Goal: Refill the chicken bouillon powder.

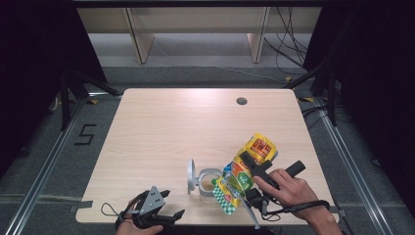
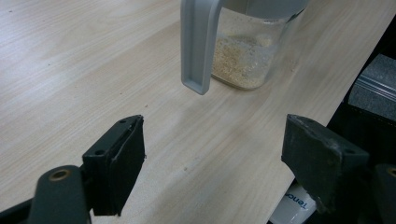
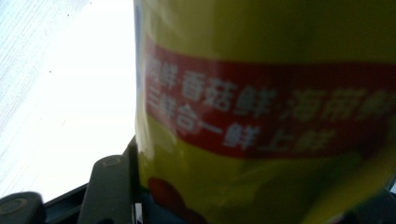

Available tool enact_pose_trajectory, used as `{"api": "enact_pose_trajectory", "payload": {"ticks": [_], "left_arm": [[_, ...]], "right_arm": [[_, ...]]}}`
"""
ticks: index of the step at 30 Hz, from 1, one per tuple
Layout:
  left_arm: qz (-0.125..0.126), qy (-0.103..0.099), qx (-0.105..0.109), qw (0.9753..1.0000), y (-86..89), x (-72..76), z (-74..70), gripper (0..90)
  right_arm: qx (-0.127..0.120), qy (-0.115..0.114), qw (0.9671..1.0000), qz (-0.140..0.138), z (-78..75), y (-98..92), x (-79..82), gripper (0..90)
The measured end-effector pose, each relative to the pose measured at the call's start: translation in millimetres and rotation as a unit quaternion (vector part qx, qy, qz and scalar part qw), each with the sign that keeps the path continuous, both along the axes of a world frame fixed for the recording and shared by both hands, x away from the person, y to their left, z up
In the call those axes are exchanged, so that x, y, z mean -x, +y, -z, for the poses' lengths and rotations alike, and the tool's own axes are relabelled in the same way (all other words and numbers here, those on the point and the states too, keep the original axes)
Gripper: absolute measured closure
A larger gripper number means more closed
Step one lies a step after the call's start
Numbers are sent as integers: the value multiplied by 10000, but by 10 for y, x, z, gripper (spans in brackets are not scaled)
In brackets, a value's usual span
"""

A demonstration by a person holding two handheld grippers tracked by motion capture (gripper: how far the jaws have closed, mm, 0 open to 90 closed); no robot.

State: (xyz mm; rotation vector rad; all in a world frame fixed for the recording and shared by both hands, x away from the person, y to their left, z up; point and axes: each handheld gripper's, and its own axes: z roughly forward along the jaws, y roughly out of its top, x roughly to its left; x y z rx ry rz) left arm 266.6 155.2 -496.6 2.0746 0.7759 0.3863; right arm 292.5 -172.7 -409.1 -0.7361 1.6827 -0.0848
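A yellow snack bag (image 1: 247, 166) with red and green print hangs tilted above the table's front right, its lower checkered end (image 1: 224, 197) right beside the rim of a clear jar (image 1: 209, 182). My right gripper (image 1: 255, 164) is shut on the bag's middle; in the right gripper view the bag (image 3: 261, 107) sits close up with a red band of white lettering. The jar's grey flip lid (image 1: 191, 176) stands open, and pale granules (image 2: 240, 58) lie in its bottom. My left gripper (image 2: 215, 154) is open and holds nothing, just short of the grey lid (image 2: 198, 44); it sits at the front left edge (image 1: 155, 209).
The light wooden table (image 1: 171, 127) has a round cable hole (image 1: 241, 101) at the back right. Its front edge runs just under both hands. Dark metal rails and cables lie on the floor around it, with shelf legs beyond.
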Motion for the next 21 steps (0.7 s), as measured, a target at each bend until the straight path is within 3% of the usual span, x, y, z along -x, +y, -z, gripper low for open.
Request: {"api": "enact_pose_trajectory", "payload": {"ticks": [9,10,11,21], "left_arm": [[16,-6,-42,10000,4,-1,-4,209],[-35,22,122,9999,-16,6,5,209],[8,4,-49,10000,5,-4,-4,209],[-58,67,16,10000,-3,6,1,209]], "right_arm": [[-9,-35,10000,-7,-4,-9,-5,435],[-5,-29,10000,-14,-7,-10,-4,434],[-16,-24,10000,-6,-7,-10,-7,434],[-18,-19,10000,-15,-2,-8,-6,435]]}}
